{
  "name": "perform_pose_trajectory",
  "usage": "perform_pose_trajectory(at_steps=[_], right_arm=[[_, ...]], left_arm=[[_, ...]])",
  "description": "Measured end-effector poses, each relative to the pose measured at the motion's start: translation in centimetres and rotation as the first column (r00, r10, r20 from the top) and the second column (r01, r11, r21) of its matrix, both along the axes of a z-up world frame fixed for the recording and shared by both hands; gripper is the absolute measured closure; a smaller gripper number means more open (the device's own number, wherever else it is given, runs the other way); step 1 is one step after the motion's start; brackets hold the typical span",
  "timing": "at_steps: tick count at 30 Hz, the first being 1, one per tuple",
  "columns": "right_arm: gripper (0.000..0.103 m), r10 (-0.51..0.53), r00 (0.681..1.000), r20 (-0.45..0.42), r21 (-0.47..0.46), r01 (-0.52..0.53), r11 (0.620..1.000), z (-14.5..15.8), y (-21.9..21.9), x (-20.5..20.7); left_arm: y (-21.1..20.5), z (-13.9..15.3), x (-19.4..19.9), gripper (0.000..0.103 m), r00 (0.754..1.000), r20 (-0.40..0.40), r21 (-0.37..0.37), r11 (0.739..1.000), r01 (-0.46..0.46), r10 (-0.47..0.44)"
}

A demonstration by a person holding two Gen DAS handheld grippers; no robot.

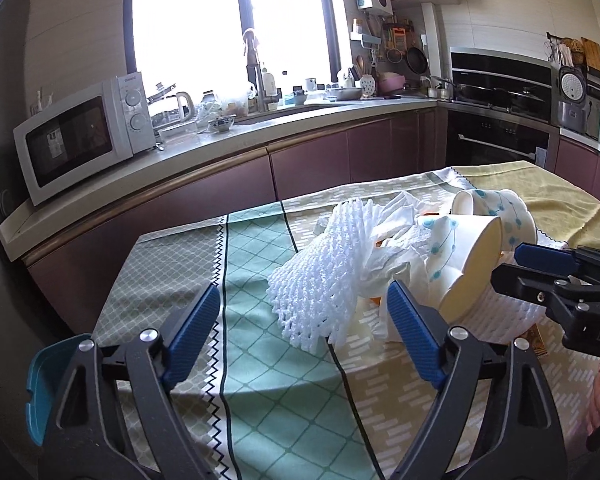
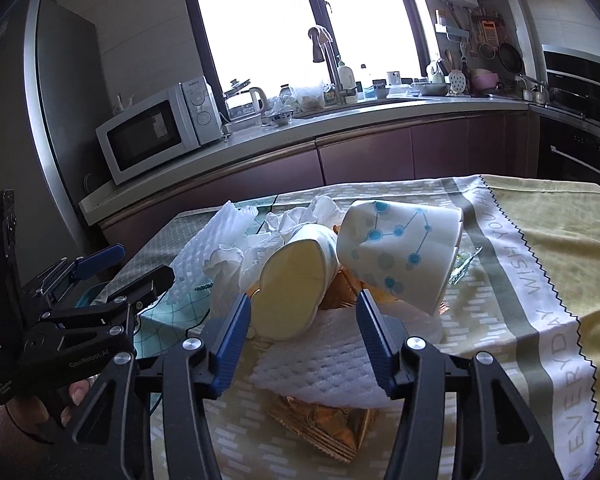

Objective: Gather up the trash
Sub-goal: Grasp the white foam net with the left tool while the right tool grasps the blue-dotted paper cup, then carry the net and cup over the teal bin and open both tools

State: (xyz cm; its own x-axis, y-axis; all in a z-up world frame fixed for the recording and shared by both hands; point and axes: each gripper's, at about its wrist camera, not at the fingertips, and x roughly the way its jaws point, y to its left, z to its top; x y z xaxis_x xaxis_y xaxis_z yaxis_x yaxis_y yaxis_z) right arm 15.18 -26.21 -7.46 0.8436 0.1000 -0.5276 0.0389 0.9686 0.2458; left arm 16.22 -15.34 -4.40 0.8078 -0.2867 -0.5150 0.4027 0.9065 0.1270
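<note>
A heap of trash lies on the table: white foam netting [image 1: 320,280] [image 2: 216,240], crumpled white tissue [image 1: 396,224] [image 2: 300,216], two tipped paper cups with blue dots [image 1: 468,268] [image 2: 404,252], a flat foam sheet [image 2: 340,364] and a gold wrapper [image 2: 324,428]. My left gripper [image 1: 304,332] is open and empty, just in front of the foam netting; it also shows in the right wrist view [image 2: 128,268]. My right gripper [image 2: 304,340] is open and empty, over the foam sheet, just short of the nearer cup [image 2: 292,284]; it also shows in the left wrist view [image 1: 540,268].
The table wears a green and yellow patterned cloth [image 1: 260,360] [image 2: 520,280]. Behind it runs a kitchen counter [image 1: 220,144] with a white microwave [image 1: 80,136] [image 2: 160,128], a sink tap [image 2: 324,56] and dishes. An oven [image 1: 500,120] stands at the right.
</note>
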Motion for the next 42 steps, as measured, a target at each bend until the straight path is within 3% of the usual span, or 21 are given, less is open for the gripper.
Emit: perform_pose_trajectory(at_steps=[5,7,10,12,23,29,37,42], right_arm=[[0.071,0.005,1.0,-0.019,0.032,-0.004,0.999,-0.5,0.1,1.1],[0.081,0.004,1.0,-0.024,0.051,-0.003,0.999,-0.7,-0.1,1.2],[0.095,0.009,1.0,-0.023,0.072,-0.008,0.997,-0.8,-0.3,0.9],[0.098,0.011,1.0,-0.014,0.08,-0.01,0.997,-0.7,-0.3,0.6],[0.101,0.036,0.997,0.069,0.107,-0.044,0.993,2.0,0.1,-2.1],[0.101,0.109,0.986,0.129,0.121,-0.125,0.985,4.5,2.2,-2.7],[0.101,0.306,0.937,0.171,0.111,-0.327,0.939,7.1,8.9,0.4],[0.101,0.448,0.882,0.146,0.127,-0.466,0.876,6.6,14.2,4.2]], left_arm=[[0.0,-0.9,2.7,0.045,0.997,-0.076,-0.009,1.0,0.014,-0.014],[0.3,-1.3,3.0,0.064,0.995,-0.097,-0.024,0.999,0.022,-0.024],[1.0,-1.6,3.8,0.082,0.99,-0.132,-0.058,0.998,0.037,-0.045],[1.7,-1.6,3.8,0.09,0.989,-0.14,-0.081,0.996,0.04,-0.051],[7.9,1.6,1.5,0.091,0.995,-0.097,-0.224,0.975,0.014,-0.037],[13.2,3.7,-0.5,0.091,0.998,-0.059,-0.263,0.964,-0.036,0.021],[22.2,5.0,-2.5,0.091,0.987,-0.034,-0.221,0.962,-0.16,0.157],[27.7,4.2,-2.8,0.091,0.963,-0.058,-0.193,0.944,-0.268,0.262]])
